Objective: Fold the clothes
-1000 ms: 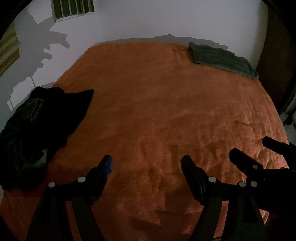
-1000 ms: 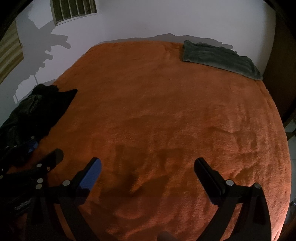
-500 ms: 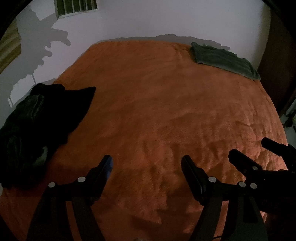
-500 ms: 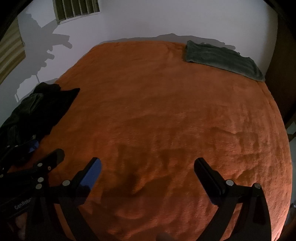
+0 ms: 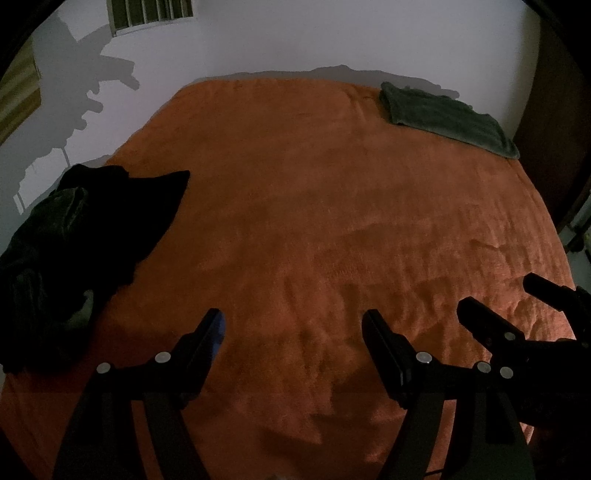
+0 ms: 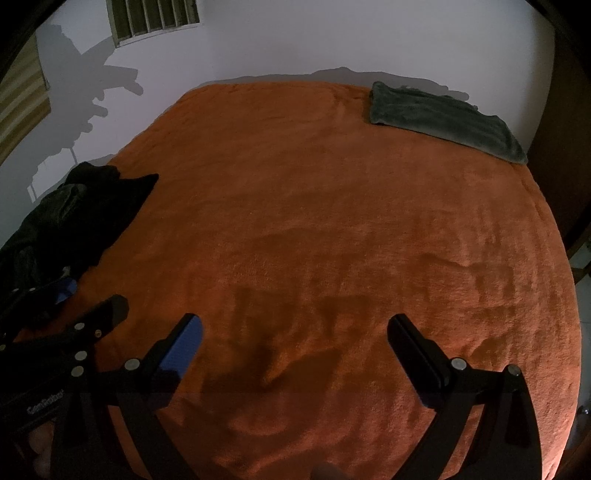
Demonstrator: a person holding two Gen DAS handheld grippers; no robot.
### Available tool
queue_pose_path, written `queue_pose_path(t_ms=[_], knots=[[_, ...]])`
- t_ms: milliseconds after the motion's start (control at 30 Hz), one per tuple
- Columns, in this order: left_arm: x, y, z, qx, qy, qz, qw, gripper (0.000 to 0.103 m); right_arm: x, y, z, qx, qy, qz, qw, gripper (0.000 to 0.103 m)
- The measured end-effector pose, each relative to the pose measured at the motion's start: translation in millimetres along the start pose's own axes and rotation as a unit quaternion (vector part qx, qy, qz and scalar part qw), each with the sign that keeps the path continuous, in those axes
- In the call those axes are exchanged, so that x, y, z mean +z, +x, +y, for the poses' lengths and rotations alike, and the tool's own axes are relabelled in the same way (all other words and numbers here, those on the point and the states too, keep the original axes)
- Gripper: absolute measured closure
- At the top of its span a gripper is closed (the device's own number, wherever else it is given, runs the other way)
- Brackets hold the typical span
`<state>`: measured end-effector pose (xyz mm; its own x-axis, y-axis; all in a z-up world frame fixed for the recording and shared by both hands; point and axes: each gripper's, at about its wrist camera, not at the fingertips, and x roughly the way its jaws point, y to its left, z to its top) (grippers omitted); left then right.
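Observation:
A heap of dark clothes (image 5: 66, 240) lies crumpled on the left side of the orange bed cover (image 5: 314, 206); the same heap of dark clothes (image 6: 70, 218) shows at the left edge of the right wrist view. A folded grey-green cloth (image 5: 447, 114) rests flat at the far right corner, and the right wrist view has that cloth (image 6: 443, 118) too. My left gripper (image 5: 293, 325) hovers open over the near part of the bed, nothing between its fingers. My right gripper (image 6: 295, 328) is open and empty beside it, to the right.
A white wall (image 5: 295, 33) with a barred vent (image 5: 151, 14) stands behind the bed. Dark wooden furniture (image 5: 554, 110) borders the right side. The orange cover (image 6: 314, 206) spreads wide between the heap and the folded cloth.
Both grippers have drifted slightly; the view has shifted a little, so the clothes heap sits a touch further right. Both stay open and empty.

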<state>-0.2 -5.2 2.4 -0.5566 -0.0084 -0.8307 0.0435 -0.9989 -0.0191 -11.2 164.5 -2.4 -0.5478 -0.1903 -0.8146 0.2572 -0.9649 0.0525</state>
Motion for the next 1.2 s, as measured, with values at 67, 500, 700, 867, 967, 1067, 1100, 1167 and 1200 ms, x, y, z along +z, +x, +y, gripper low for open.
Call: queue_pose_path(t_ms=[67,500,700,867,967,1067,1100,1167,1200], knots=[[2,0,1,-0.002,-0.002,0.003,1.0000,0.026,0,0,-1,0.001,0.000,0.000,1.000,0.003],[1,1,10,0.001,-0.020,0.014,0.9997,0.026,-2,6,1,0.002,-0.005,0.010,1.000,0.003],[-4,-3,27,0.024,-0.026,0.008,0.9994,0.026,1,15,19,0.031,-0.019,0.013,0.999,0.003],[-9,-8,41,0.033,-0.031,0.009,0.9990,0.026,4,23,36,0.058,-0.032,0.014,0.998,0.003],[-11,-8,60,0.046,-0.055,0.013,0.9973,0.026,6,28,47,0.075,-0.040,0.015,0.996,0.003],[-14,-7,85,0.060,-0.085,0.022,0.9943,0.026,8,33,57,0.091,-0.047,0.016,0.995,0.003],[-15,-8,96,0.058,-0.097,0.025,0.9933,0.026,10,36,62,0.099,-0.050,0.017,0.994,0.003],[-15,-8,114,0.055,-0.114,0.029,0.9916,0.026,14,41,74,0.114,-0.054,0.019,0.992,0.003],[-16,-9,121,0.059,-0.115,0.030,0.9912,0.026,16,42,80,0.126,-0.058,0.017,0.990,0.003]])
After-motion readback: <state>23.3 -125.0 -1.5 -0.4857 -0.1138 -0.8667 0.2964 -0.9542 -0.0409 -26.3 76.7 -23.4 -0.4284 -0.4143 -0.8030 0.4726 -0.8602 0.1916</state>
